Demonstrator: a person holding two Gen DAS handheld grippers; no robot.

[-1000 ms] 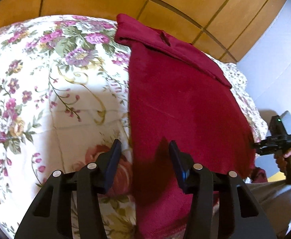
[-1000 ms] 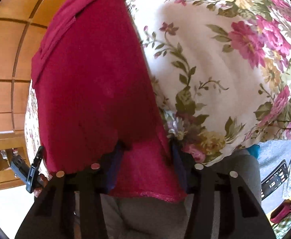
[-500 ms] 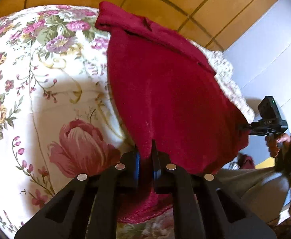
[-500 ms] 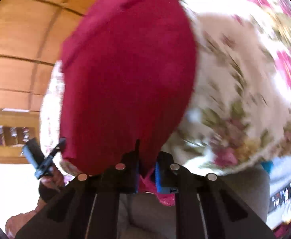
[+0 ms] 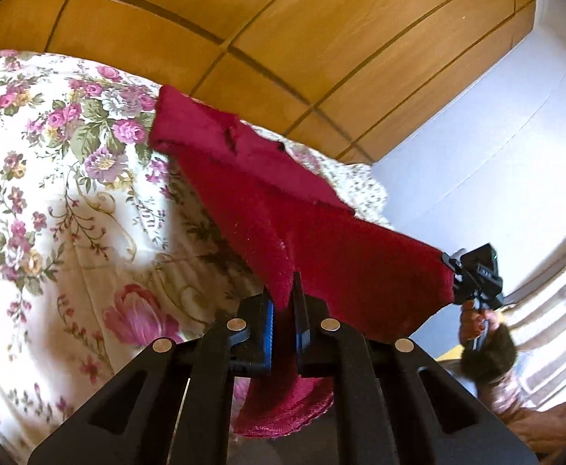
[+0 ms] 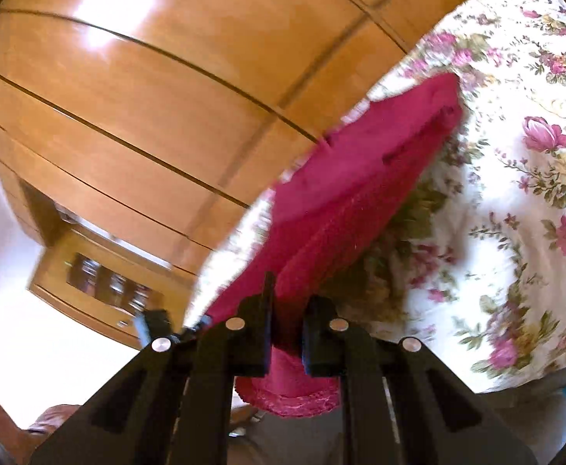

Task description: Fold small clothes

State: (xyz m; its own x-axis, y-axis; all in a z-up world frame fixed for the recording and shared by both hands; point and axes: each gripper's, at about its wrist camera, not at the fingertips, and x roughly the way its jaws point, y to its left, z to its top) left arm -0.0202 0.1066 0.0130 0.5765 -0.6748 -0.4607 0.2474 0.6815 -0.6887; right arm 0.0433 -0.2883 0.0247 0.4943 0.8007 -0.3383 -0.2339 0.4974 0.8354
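Fuzzy matt red cloth; glossy wood panels.

The garment was deep crimson. The bedspread was white, patterned with pink and purple flowers and green leaves. The wardrobe was honey-brown wood crossed by dark lines. Both grippers were black, the left gripper showing a blue pad.

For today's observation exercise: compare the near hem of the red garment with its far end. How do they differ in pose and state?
The near hem of the red garment is lifted off the floral bedspread; the far end rests on it. The near hem is pinched by the left gripper and right gripper; the far end is free. Both show the same red fabric.
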